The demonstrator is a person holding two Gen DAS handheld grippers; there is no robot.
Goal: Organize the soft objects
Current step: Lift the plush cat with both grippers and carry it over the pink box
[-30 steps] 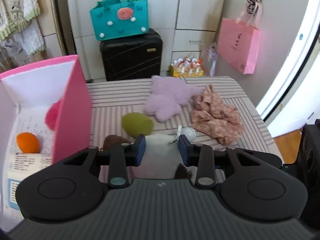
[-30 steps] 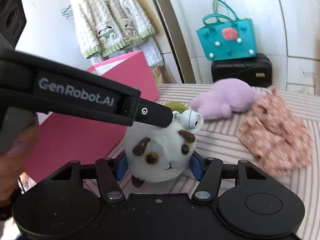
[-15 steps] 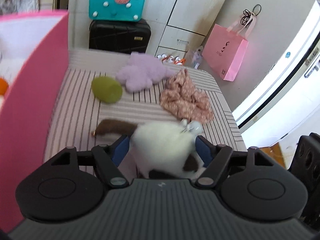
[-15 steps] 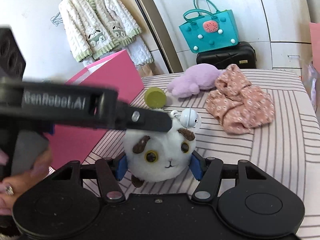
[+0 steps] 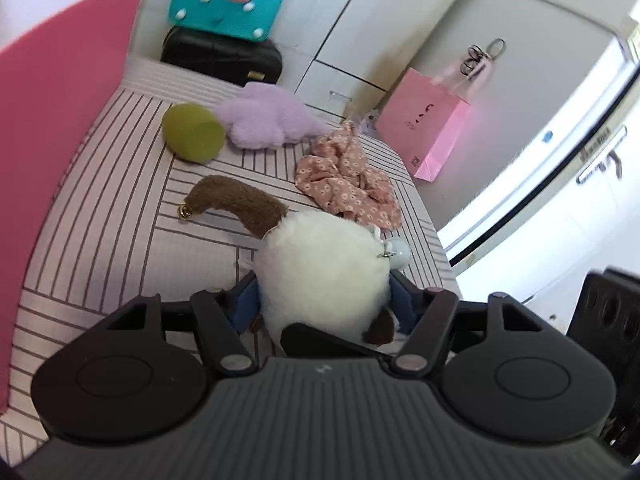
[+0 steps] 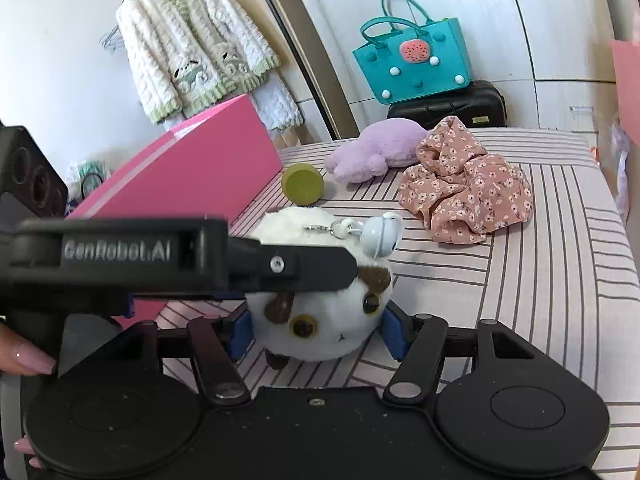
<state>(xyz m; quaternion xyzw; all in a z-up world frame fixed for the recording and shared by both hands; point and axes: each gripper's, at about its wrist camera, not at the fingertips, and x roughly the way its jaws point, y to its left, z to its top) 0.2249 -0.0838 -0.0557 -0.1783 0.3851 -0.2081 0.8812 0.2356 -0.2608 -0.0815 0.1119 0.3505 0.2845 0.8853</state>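
Left wrist view: the pink box [image 5: 60, 92] is seen at 9 o'clock, standing on the striped cloth [image 5: 120, 208]. At 11 o'clock an olive-green sponge [image 5: 193, 132] is lying just beside a lilac plush [image 5: 268, 118]; a floral scrunchie [image 5: 348, 180] is found at 1 o'clock. At centre the white cat plush [image 5: 324, 276] is clamped by the left gripper [image 5: 324, 304], its blue pads pressed into both flanks at medium width. The plush's brown tail [image 5: 240, 200] is stretched toward 10 o'clock, a small gold bell at its tip.

Right wrist view: the left gripper's black body is seen crossing from 9 o'clock, one finger laid over the top of the plush's head. The plush's face is turned to the camera. The right gripper [image 6: 316, 328] is likewise closed on the plush, pads touching each side, at 6 o'clock. A pale blue bell [image 6: 380, 234] is hung from the plush's clip, toward 12 o'clock.
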